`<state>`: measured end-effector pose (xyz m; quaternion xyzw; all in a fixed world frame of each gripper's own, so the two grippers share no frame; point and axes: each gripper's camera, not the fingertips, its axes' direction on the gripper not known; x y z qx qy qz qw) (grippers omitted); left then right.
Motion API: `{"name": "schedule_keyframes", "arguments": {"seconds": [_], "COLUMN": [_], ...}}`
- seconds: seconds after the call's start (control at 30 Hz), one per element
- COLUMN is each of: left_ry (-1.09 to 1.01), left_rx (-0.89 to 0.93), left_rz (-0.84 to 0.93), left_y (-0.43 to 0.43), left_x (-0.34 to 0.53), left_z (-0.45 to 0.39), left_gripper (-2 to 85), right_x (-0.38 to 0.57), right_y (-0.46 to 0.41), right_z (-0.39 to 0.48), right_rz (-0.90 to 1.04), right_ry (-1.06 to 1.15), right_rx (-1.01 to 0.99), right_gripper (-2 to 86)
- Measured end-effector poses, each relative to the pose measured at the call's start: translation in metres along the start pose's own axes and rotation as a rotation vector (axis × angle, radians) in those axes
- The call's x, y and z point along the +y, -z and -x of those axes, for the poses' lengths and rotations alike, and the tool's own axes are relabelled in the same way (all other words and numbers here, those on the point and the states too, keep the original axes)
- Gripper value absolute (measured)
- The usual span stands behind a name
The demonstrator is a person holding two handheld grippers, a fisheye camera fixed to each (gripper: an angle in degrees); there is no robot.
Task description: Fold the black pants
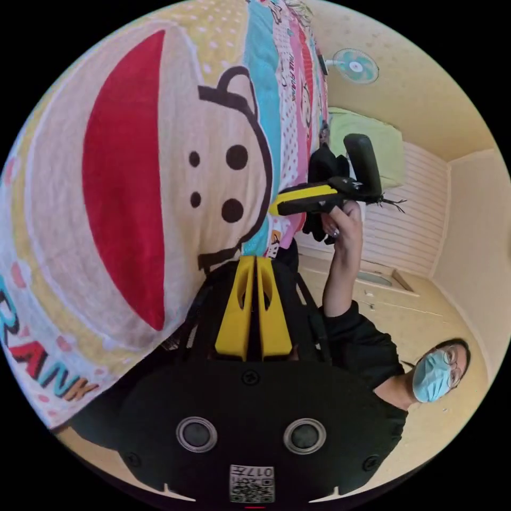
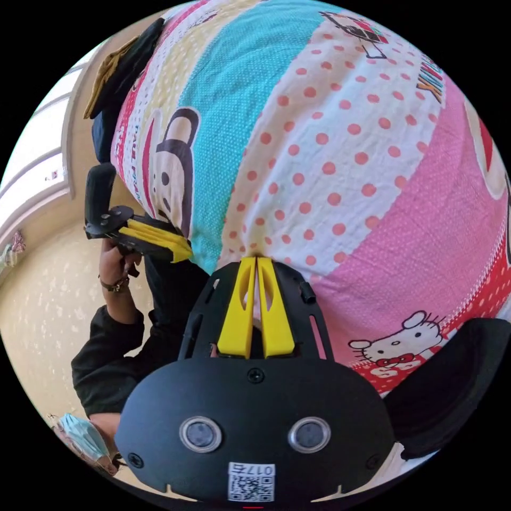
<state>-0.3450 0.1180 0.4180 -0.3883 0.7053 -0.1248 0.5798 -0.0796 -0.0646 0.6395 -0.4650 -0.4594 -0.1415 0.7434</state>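
Black cloth: a dark fold, which I take for the black pants (image 2: 169, 287), hangs just below the tip of the left claw (image 1: 256, 262) in the right gripper view. I cannot cleanly separate it from the person's black sleeve (image 2: 106, 351) close by.
Left claw: yellow jaws pressed together. The gap between them looks dark, and I cannot tell whether cloth is caught in it.
Right claw (image 2: 256, 262): jaws drawn almost together, with a sliver of light between them. No cloth can be made out in the nip.
Ahead of both claws: a printed bedsheet (image 2: 330, 159) lies close beyond the tips, in cartoon stripes and dots.
Beyond the left claw: a pile of clothes (image 2: 114, 74) in tan, black and dark blue sits at the far edge of the bed.
Handling: the pants look soft and limp, with no stiffness. They are likely light but apt to sag and swing, and to slide off a shallow pinch.
Where to grip: probably the waistband or a hem seam, where the doubled cloth gives the jaws more to bite. Take one corner per claw, well apart, so the fabric hangs flat.
Risk: black cloth against the black sleeve and claw bodies makes the edges hard to find.
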Motion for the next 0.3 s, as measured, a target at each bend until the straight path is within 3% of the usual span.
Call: {"name": "schedule_keyframes", "arguments": {"seconds": [0.1,0.17,0.23,0.3], "left_ry": [-0.074,-0.112,-0.132,-0.085], "left_rx": [0.109,0.082,-0.076,-0.417], "left_rz": [-0.078,-0.174,-0.311,-0.593], "left_y": [0.011,0.044,0.094,0.173], "left_x": [0.016,0.026,0.039,0.062], "left_z": [-0.006,-0.02,-0.043,-0.083], "left_gripper": [-1.0,-0.9,-0.8,-0.4], "right_x": [-0.015,-0.029,-0.055,-0.077], "right_y": [0.0,-0.001,-0.003,-0.009], "right_z": [0.003,0.012,0.034,0.056], "right_rz": [-0.02,-0.008,0.049,0.106], "right_ry": [0.003,-0.017,-0.035,0.001], "right_rx": [-0.044,-0.026,0.073,0.185], "right_gripper": [0.2,0.2,0.3,0.3]}}
